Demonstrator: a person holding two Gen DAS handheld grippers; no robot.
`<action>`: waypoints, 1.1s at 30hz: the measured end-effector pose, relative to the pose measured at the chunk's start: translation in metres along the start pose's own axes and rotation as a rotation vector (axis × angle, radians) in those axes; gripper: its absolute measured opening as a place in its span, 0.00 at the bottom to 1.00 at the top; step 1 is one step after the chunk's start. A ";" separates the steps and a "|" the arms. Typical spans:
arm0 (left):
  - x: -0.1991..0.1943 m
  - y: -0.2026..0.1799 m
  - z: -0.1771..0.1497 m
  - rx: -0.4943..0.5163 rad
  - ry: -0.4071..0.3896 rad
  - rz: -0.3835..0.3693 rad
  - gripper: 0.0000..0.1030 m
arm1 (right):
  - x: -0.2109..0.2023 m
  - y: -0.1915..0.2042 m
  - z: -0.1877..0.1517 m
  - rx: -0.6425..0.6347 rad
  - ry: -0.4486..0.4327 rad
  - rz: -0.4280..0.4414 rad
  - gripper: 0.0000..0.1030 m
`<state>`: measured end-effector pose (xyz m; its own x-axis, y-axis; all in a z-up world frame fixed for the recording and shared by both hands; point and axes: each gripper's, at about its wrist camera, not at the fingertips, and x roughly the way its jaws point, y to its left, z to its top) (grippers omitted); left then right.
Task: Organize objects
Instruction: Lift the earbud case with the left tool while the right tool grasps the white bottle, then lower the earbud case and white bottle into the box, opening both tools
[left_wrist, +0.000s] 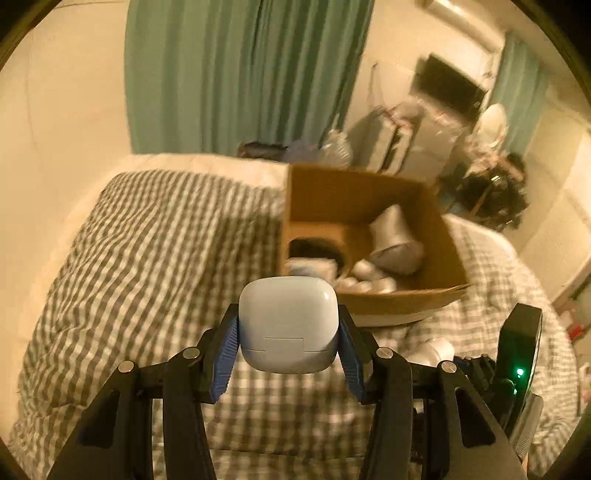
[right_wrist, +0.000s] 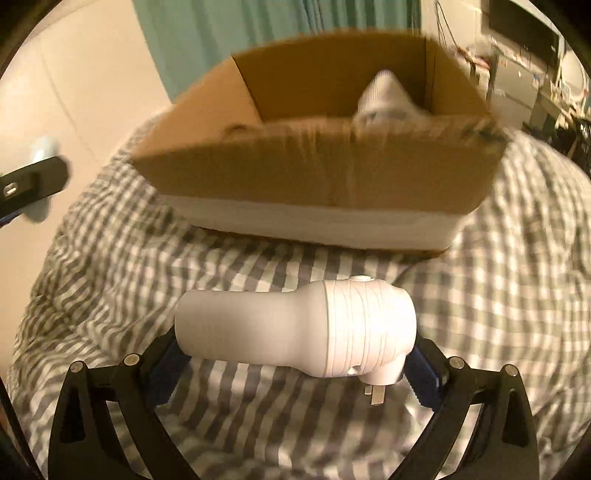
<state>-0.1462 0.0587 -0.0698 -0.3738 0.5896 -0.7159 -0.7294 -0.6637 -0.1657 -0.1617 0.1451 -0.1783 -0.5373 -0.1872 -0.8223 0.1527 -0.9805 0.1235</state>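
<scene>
My left gripper (left_wrist: 288, 332) is shut on a white earbud case (left_wrist: 288, 321), held above the checked bedcover. An open cardboard box (left_wrist: 406, 295) stands just ahead and to the right, with several white and grey items (left_wrist: 395, 240) inside. My right gripper (right_wrist: 295, 354) is shut on a white plug-in device with metal prongs (right_wrist: 295, 328), held crosswise above the bedcover in front of the box (right_wrist: 314, 166). The right gripper's body shows in the left wrist view (left_wrist: 517, 354). The left gripper's finger shows at the left edge of the right wrist view (right_wrist: 33, 181).
A grey-and-white checked duvet (left_wrist: 147, 258) covers the bed. Green curtains (left_wrist: 240, 74) hang behind. Cluttered furniture, bags and a dark screen (left_wrist: 447, 85) stand at the far right. A white object (left_wrist: 436, 350) lies on the duvet by the box.
</scene>
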 end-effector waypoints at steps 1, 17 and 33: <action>-0.005 -0.002 0.002 0.004 -0.013 -0.003 0.49 | -0.013 0.001 0.001 -0.008 -0.018 0.007 0.97; -0.048 -0.036 0.048 0.076 -0.150 -0.015 0.49 | -0.152 0.005 0.078 -0.111 -0.308 0.010 0.97; 0.064 -0.037 0.082 0.115 -0.062 -0.011 0.49 | -0.079 -0.029 0.148 -0.118 -0.290 0.038 0.97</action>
<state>-0.1903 0.1588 -0.0542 -0.3975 0.6267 -0.6702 -0.7934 -0.6017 -0.0920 -0.2468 0.1798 -0.0348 -0.7412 -0.2495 -0.6232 0.2632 -0.9620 0.0721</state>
